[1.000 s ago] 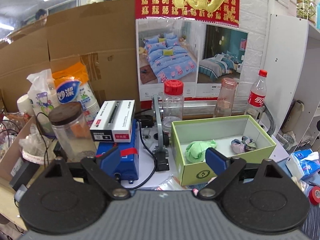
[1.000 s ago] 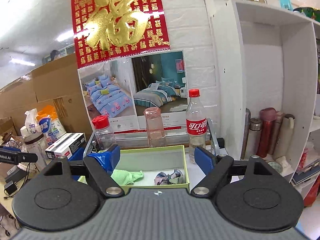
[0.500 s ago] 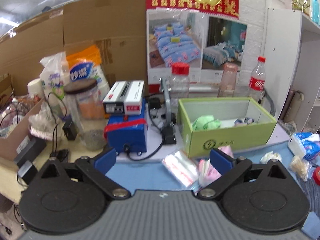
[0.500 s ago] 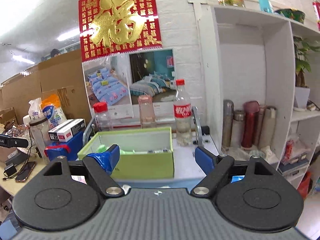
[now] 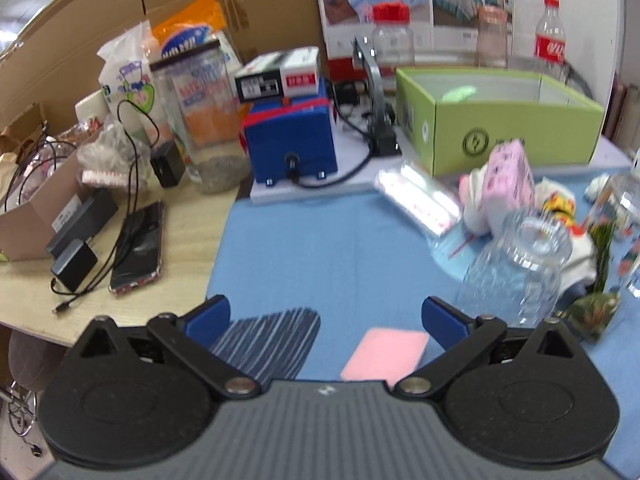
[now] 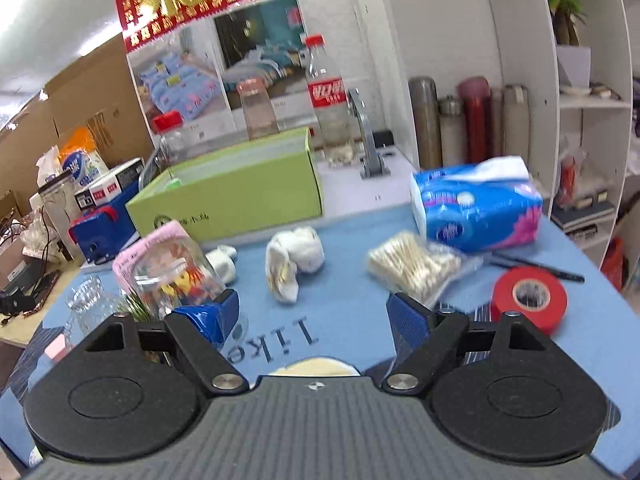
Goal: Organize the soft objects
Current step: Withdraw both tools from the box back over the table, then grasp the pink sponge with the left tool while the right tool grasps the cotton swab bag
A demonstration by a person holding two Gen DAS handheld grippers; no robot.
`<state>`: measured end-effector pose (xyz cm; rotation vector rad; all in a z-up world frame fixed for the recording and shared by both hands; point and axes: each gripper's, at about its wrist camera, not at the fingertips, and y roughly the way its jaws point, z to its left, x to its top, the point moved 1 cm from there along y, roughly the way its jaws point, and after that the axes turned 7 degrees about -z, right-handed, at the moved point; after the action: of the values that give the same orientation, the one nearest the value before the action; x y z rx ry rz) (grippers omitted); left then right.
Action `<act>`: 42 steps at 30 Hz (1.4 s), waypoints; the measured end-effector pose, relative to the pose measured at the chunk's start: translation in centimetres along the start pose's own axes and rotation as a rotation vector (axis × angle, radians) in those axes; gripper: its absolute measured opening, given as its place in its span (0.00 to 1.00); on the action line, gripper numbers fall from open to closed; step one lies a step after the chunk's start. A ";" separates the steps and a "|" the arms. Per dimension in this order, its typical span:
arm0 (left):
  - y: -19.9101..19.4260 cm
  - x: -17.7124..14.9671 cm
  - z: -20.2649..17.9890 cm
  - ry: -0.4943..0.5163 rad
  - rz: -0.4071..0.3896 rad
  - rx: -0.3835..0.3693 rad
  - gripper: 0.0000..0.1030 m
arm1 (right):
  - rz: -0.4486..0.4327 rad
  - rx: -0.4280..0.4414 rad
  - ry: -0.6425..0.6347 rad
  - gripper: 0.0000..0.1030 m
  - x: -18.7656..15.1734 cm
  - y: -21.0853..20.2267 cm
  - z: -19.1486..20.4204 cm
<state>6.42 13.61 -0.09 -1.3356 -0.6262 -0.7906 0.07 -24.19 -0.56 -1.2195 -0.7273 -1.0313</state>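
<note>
1. A white balled sock (image 6: 294,262) lies on the blue mat (image 6: 344,304), apart from the open green cardboard box (image 6: 228,196); a pale green cloth (image 5: 460,91) shows inside.
2. Both tools carry nothing: left gripper (image 5: 326,318) spread wide, its jaws having just been opening; right gripper (image 6: 314,314) parted.
3. Risk: a low reach could topple the clear glass jar (image 5: 516,268) just beside the socks.
4. Box contents otherwise hidden.

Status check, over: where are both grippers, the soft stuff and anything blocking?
Left gripper jaws just opened wide, empty. Right gripper open, empty. White sock and pink sock loose on the blue mat, outside the green box. Glass jar crowds the pink sock.
</note>
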 end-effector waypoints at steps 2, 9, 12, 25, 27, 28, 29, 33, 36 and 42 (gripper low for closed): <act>1.2 -0.7 -0.3 0.012 0.034 -0.002 0.98 | 0.017 -0.013 -0.001 0.68 -0.1 0.4 -0.3; 3.3 -1.8 -0.2 -0.017 0.074 0.001 0.99 | 0.036 -0.014 -0.041 0.68 1.4 2.4 -0.2; 3.4 -1.7 0.0 -0.010 0.064 0.021 0.99 | 0.051 -0.031 -0.110 0.68 2.1 4.1 0.5; 3.8 -1.2 1.4 -0.046 0.070 0.038 0.99 | 0.175 -0.167 -0.224 0.68 3.2 11.8 -3.8; 3.6 -1.2 1.3 -0.033 0.066 0.042 0.99 | 0.192 -0.180 -0.240 0.68 2.9 12.7 -3.8; 3.5 -1.2 1.2 -0.024 0.064 0.046 0.99 | 0.192 -0.182 -0.252 0.68 2.7 12.9 -3.6; 3.4 -1.2 1.2 -0.016 0.062 0.051 0.99 | 0.200 -0.177 -0.250 0.69 2.5 13.0 -3.4; 3.0 -1.2 1.1 -0.004 0.057 0.052 0.99 | 0.225 -0.097 -0.177 0.70 1.8 11.1 -2.5; 2.8 -1.0 0.9 0.016 0.046 0.054 0.99 | 0.208 -0.047 -0.137 0.69 1.4 8.7 -1.6; 2.5 -1.0 0.5 0.058 0.034 0.049 0.99 | 0.194 -0.132 -0.175 0.69 2.1 10.1 -1.5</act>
<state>7.85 14.35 -2.37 -1.2712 -0.5722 -0.7797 10.08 -25.94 -3.04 -1.4778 -0.6681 -0.8298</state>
